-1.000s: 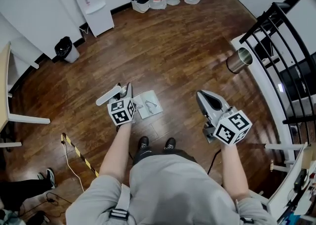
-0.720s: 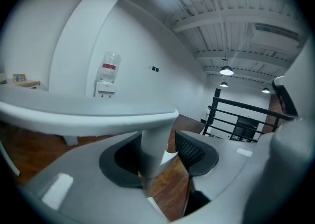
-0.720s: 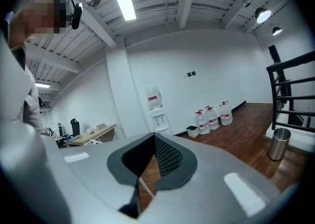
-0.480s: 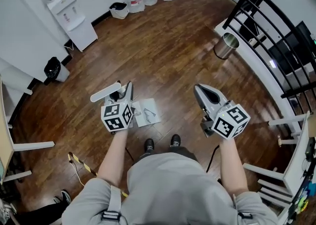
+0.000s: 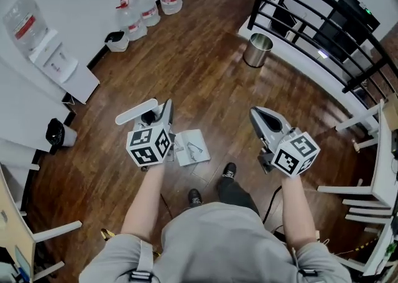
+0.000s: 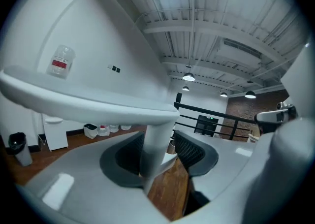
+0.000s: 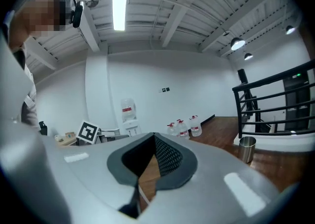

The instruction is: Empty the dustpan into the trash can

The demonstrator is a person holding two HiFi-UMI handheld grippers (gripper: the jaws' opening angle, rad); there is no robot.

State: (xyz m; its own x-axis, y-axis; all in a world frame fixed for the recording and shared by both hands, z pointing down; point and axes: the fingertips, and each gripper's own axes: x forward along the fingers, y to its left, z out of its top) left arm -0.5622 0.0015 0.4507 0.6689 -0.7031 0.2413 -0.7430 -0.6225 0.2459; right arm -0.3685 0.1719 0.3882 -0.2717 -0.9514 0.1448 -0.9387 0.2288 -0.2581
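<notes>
A white long-handled dustpan hangs from my left gripper (image 5: 163,111), which is shut on the upright stem (image 6: 155,149) just under the T-shaped grip (image 5: 137,112). Its pan (image 5: 189,147) sits low by the person's feet with a few scraps in it. In the left gripper view the grip bar (image 6: 88,102) crosses above the jaws. The steel trash can (image 5: 258,50) stands far ahead by the railing, and shows small at the right in the right gripper view (image 7: 247,148). My right gripper (image 5: 260,115) is held out level, jaws together (image 7: 153,137), nothing in them.
Black railing (image 5: 311,8) runs along a raised white ledge behind the steel can. Several water bottles (image 5: 146,2) and a small lined bin (image 5: 115,40) stand by the wall, a water dispenser (image 5: 53,58) and a black bin (image 5: 56,132) at left. White chairs (image 5: 367,182) at right.
The view has swung round, so the steel can now lies near the top middle. The left gripper has risen with the dustpan handle. The person's feet have stepped apart.
</notes>
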